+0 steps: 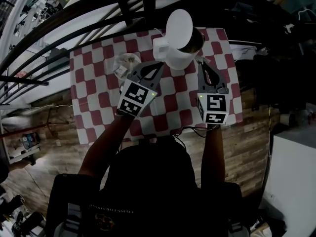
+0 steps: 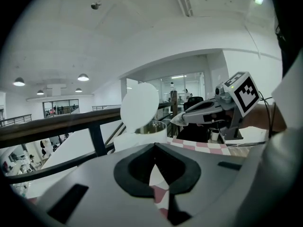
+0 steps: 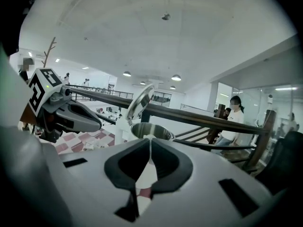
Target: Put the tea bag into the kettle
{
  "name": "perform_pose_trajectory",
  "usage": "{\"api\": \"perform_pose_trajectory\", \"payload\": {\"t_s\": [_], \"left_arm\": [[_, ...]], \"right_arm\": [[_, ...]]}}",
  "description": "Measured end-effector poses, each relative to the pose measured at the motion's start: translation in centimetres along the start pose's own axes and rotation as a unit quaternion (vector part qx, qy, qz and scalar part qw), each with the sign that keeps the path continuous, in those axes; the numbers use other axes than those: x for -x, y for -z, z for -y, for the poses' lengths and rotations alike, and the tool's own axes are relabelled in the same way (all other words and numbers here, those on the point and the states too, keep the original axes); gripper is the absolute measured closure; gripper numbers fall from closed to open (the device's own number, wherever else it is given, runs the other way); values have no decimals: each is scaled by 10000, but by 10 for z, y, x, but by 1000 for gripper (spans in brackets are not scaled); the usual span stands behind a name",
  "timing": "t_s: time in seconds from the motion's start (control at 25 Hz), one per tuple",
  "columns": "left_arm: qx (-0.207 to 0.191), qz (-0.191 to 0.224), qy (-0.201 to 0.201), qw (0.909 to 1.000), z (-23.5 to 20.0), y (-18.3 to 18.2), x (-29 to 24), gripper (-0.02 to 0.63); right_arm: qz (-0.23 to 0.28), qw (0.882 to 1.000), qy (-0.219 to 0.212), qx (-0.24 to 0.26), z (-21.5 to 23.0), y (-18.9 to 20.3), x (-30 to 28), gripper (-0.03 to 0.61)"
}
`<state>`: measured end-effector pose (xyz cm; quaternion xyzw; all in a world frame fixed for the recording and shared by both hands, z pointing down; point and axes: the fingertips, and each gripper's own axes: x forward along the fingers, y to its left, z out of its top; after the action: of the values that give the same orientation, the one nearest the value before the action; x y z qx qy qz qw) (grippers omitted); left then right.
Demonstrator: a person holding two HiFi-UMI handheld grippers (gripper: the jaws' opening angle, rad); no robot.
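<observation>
The white kettle (image 1: 177, 55) stands at the far side of the checked table, its round lid (image 1: 178, 27) tipped up and its steel mouth (image 3: 151, 130) open. My right gripper (image 1: 199, 59) hovers just right of the mouth, at rim height. Its jaws are shut on a small pale piece, seemingly the tea bag (image 2: 179, 120); most of it is hidden. My left gripper (image 1: 160, 65) hangs at the kettle's near left side, jaws shut with nothing in them. In their own views the right gripper (image 3: 150, 138) and the left gripper (image 2: 154, 146) both point at the kettle (image 2: 142, 137).
A pile of pale wrappers (image 1: 125, 63) lies on the red-and-white cloth (image 1: 96, 85) left of the kettle. A black railing (image 1: 98, 15) runs close behind the table. People (image 3: 234, 113) stand beyond it at the right. The table's near edge is by my body.
</observation>
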<state>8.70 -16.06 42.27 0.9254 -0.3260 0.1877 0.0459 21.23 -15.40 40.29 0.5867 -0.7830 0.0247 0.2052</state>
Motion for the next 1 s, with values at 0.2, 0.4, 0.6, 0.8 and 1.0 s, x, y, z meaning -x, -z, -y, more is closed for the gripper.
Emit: {"api": "perform_pose_trajectory", "payload": {"t_s": [0.2, 0.4, 0.6, 0.8, 1.0], "left_arm": [[-55, 264, -176, 9995, -17, -31, 6, 611], [-91, 485, -266, 9984, -27, -54, 6, 611], [-74, 523, -325, 9981, -30, -59, 6, 611], [-4, 448, -385, 9983, -31, -52, 10, 611], [85, 329, -528, 9980, -39, -39, 17, 611]], "right_arm": [[252, 9997, 49, 27, 10, -25, -5, 554], [497, 9986, 12, 190, 17, -53, -16, 554], [629, 9975, -28, 320, 26, -71, -31, 554], [652, 9971, -159, 370, 26, -77, -46, 554], [736, 9965, -217, 337, 26, -79, -56, 554]]}}
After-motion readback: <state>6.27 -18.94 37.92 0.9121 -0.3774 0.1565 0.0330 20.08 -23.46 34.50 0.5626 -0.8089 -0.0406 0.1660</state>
